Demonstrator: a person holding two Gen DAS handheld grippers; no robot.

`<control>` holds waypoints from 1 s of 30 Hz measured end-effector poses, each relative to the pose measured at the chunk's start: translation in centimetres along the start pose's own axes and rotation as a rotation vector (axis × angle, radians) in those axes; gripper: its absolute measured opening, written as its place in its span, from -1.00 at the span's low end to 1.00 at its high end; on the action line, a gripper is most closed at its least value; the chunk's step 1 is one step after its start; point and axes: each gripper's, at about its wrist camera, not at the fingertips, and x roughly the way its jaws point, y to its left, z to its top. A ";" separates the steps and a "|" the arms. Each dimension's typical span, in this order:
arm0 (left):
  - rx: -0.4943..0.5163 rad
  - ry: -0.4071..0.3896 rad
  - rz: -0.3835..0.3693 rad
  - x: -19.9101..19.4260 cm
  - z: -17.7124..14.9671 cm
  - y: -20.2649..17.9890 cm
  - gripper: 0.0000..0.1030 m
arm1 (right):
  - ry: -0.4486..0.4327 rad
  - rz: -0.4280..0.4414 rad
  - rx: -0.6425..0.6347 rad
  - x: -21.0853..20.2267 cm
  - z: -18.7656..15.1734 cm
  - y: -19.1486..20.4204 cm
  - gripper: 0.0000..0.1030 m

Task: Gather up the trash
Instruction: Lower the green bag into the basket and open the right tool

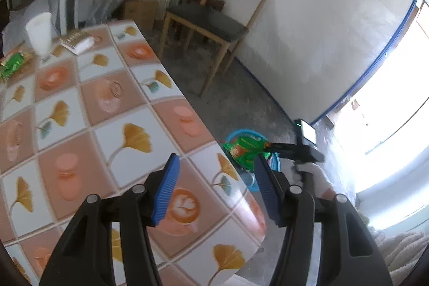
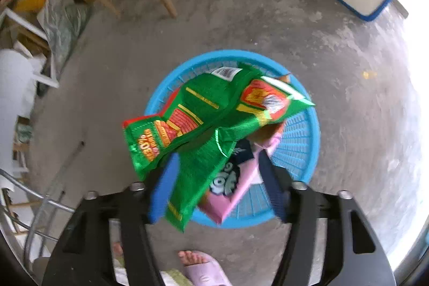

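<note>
My right gripper [image 2: 217, 154] points down over a blue plastic basket [image 2: 313, 125] on the concrete floor. Its jaws stand wide. A crumpled green snack wrapper [image 2: 209, 119] drapes across them, leaning on the left pad [image 2: 161, 189] and clear of the right one. The basket holds a pink package [image 2: 236, 195] and other wrappers. My left gripper [image 1: 216, 160] hovers open over the patterned table [image 1: 80, 111] with nothing between its fingers. From there the green wrapper [image 1: 245, 149] shows above the basket [image 1: 236, 133], beyond the table's edge.
At the table's far end stand a white cup [image 1: 40, 31], a small box [image 1: 76, 40] and another green wrapper [image 1: 13, 63]. A wooden chair [image 1: 214, 18] stands past the table. A foot in a pink slipper [image 2: 203, 270] is close to the basket.
</note>
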 end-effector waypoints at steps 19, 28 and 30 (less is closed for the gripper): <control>-0.119 -0.022 0.043 -2.8 -2.5 6.9 0.09 | 0.141 0.058 -0.023 13.8 2.8 5.7 -0.88; -0.184 -0.013 0.088 -2.7 -2.5 10.3 0.09 | 0.264 -0.080 -0.085 20.6 4.0 6.4 -0.89; -0.191 -0.012 0.093 -2.7 -2.5 10.5 0.09 | 0.260 -0.102 -0.113 21.3 4.2 6.7 -0.89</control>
